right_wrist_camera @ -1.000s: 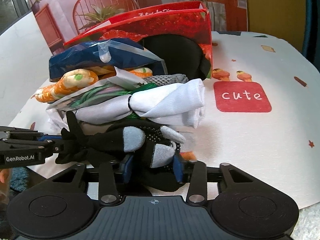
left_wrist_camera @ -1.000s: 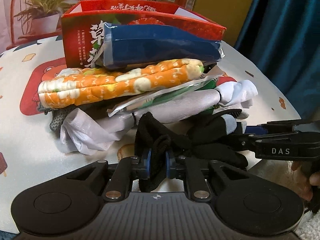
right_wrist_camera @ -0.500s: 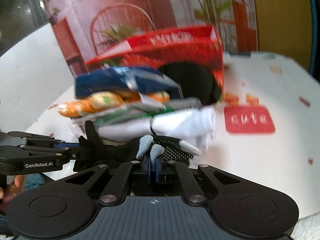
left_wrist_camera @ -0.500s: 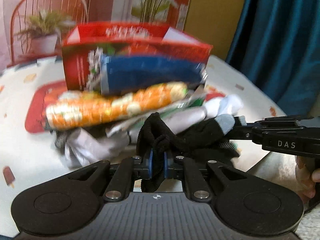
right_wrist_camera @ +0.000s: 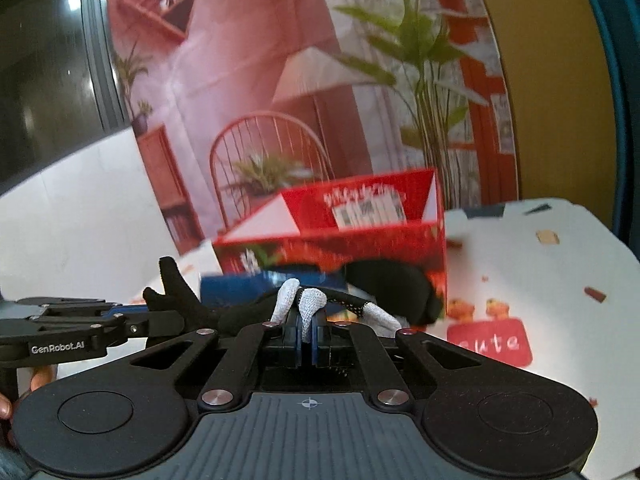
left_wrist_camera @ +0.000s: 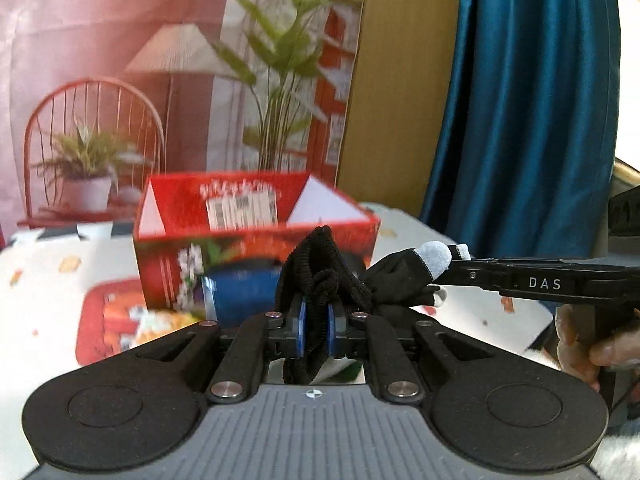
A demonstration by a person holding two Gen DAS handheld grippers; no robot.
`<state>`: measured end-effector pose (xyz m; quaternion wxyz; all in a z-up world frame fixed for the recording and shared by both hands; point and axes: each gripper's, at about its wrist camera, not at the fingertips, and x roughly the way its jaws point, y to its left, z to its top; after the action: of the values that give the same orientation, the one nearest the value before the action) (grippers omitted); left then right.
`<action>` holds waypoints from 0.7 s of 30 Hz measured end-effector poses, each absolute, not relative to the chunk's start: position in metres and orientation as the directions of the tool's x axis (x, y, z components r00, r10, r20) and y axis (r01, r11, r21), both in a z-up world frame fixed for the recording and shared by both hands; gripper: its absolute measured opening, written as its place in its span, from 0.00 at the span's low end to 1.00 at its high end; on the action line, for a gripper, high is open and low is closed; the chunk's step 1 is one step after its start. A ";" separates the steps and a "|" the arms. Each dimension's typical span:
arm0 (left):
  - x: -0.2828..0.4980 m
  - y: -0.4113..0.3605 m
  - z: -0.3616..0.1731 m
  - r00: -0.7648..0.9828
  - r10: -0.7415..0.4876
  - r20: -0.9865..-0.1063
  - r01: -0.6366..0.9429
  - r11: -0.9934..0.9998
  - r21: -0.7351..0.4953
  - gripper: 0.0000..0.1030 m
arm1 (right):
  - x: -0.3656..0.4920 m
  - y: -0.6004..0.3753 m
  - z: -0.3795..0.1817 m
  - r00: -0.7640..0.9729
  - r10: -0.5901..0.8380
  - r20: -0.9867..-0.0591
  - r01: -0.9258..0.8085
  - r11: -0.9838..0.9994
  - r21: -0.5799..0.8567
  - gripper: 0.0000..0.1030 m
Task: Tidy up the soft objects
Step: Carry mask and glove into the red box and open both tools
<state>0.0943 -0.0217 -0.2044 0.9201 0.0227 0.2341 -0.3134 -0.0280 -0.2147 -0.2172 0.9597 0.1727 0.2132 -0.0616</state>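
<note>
Left wrist view first: the left gripper (left_wrist_camera: 314, 326) pinches the knitted cuff of a black glove (left_wrist_camera: 320, 276), blue pads tight on the fabric. Across the stretch, the right gripper (right_wrist_camera: 307, 336) is clamped on the glove's grey fingertips (right_wrist_camera: 308, 304), so the glove hangs taut between the two, clear of the surface (right_wrist_camera: 540, 280). Just beyond it sits the open red box (left_wrist_camera: 256, 224), with a blue packet (left_wrist_camera: 236, 292) leaning at its front and something dark at its side. By my read the box looks unfilled from here, the glove is only partway there, and the pile below remains to be sorted.
</note>
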 end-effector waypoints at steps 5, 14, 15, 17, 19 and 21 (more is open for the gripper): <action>0.109 -0.025 -0.179 0.712 -0.562 -0.421 0.575 0.811 -0.109 0.11 | -0.013 -0.227 -0.187 0.923 -0.047 -0.382 0.172 0.939 0.299 0.04; 0.182 -0.061 -0.138 0.774 -0.495 -0.395 0.537 0.844 -0.006 0.11 | 0.056 -0.251 -0.154 0.937 -0.089 -0.339 0.163 0.967 0.198 0.04; 0.193 -0.065 -0.136 0.780 -0.487 -0.394 0.530 0.848 0.002 0.11 | 0.068 -0.255 -0.153 0.937 -0.093 -0.336 0.168 0.965 0.200 0.04; 0.215 -0.072 -0.134 0.783 -0.480 -0.395 0.524 0.852 0.002 0.11 | 0.093 -0.265 -0.155 0.938 -0.100 -0.333 0.185 0.954 0.237 0.04; 0.233 -0.078 -0.135 0.790 -0.456 -0.409 0.504 0.864 0.010 0.11 | 0.118 -0.274 -0.160 0.929 -0.121 -0.349 0.217 0.944 0.250 0.04; 0.252 -0.082 -0.141 0.790 -0.426 -0.440 0.481 0.877 0.015 0.11 | 0.138 -0.282 -0.168 0.918 -0.139 -0.370 0.243 0.937 0.251 0.04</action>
<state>0.2522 -0.0818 -0.1412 0.9440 0.0631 0.2171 -0.2402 0.1385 -0.2821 -0.1685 0.9682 0.1475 0.1762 -0.0986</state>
